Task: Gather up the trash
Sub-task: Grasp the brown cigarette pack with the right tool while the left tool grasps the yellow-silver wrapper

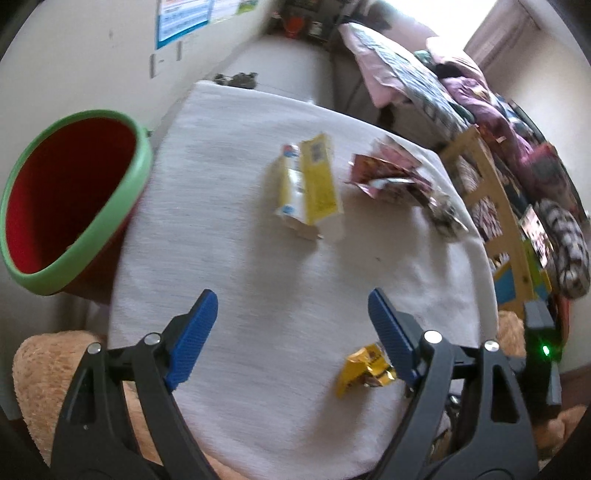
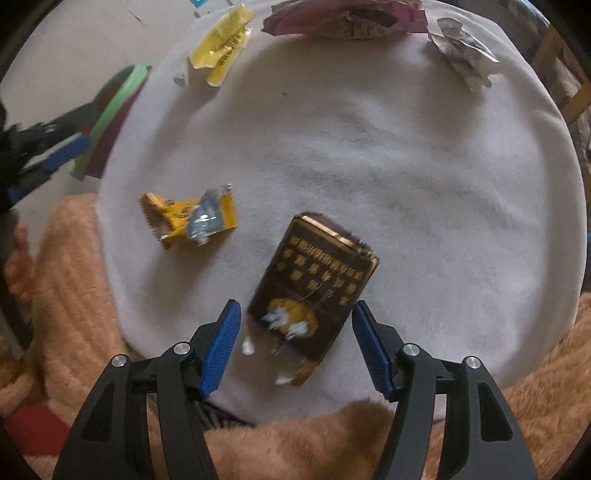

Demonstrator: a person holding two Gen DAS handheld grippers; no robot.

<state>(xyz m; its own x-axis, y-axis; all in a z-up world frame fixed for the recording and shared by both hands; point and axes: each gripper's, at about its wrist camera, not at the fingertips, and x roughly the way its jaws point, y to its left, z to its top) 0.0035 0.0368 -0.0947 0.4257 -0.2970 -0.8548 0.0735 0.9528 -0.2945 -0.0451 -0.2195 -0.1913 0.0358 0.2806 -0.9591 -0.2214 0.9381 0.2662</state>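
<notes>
Through the left wrist camera I see my left gripper (image 1: 291, 321) standing wide open with nothing between its blue pads, hovering over the near part of the white cloth-covered table (image 1: 240, 184). The red bin with the green rim (image 1: 70, 199) sits just off the table's left edge, mouth tilted toward me, which I judge puts it in easy reach for drops from this side. A small crumpled yellow wrapper (image 1: 365, 369) lies just beside the right finger, not touched; farther out lie a torn yellow carton (image 1: 310, 181), then a maroon foil packet (image 1: 391, 173) and a crumpled silver wrapper (image 1: 447, 214) near the far edge. Everything here is blurred, so I won't read the labels. Through the right wrist camera, my right gripper (image 2: 295, 339) is about half open and points steeply down at a dark brown box with gold print (image 2: 314, 291), whose near end sits between the fingers; I see a gap on each side, so the pads are not yet pressing it. I judge the straddle is lined up across the box's narrow width so a close would catch it. The yellow wrapper (image 2: 192, 218) lies to the left of the box, well apart. The carton (image 2: 221, 40), maroon packet (image 2: 343, 18) and silver wrapper (image 2: 461, 48) ring the far edge, and the bin's rim (image 2: 110, 114) shows at left with the other gripper in front of it.
</notes>
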